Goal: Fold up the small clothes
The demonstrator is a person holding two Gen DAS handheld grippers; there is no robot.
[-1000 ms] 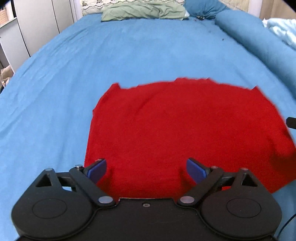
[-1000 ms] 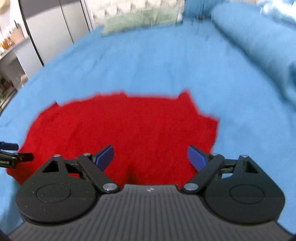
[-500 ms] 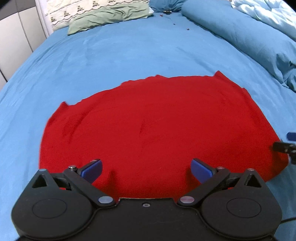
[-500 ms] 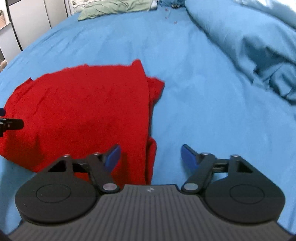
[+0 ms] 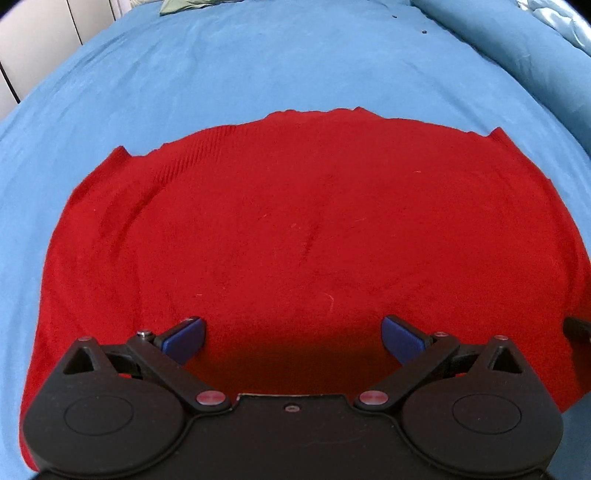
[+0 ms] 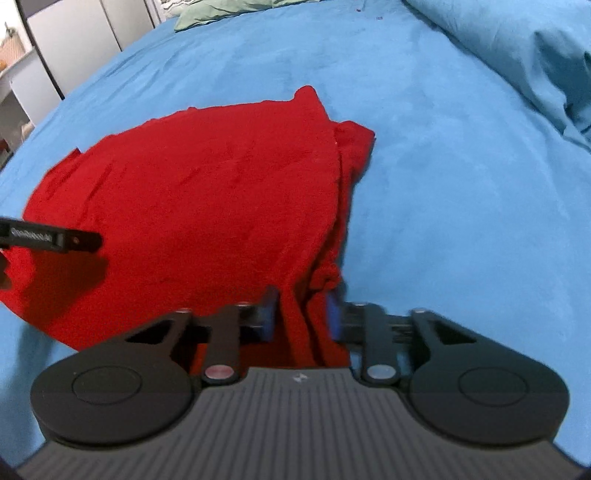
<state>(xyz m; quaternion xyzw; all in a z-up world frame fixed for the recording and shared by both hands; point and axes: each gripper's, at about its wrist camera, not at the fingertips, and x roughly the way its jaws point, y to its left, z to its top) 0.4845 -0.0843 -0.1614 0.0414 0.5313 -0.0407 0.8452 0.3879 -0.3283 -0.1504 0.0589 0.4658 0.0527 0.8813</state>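
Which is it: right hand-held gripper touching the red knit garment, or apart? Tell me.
Touching. The right wrist view shows the right hand-held gripper with jaws closed on a bunched edge of the red knit garment.

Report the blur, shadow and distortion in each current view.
Left wrist view: sharp; fisheye bulges the red garment; the open left claw casts a dark shadow beneath. Right wrist view: motion blur smears the right claw pinching the garment's bunched edge; bed edges curve.

Quick headcount on the bed

one red garment (image 5: 295, 229), two grippers – left gripper (image 5: 293, 338) and right gripper (image 6: 301, 317) – one green pillow (image 6: 229, 11), one blue bedsheet (image 5: 258, 66), one bunched duvet (image 6: 535, 55)
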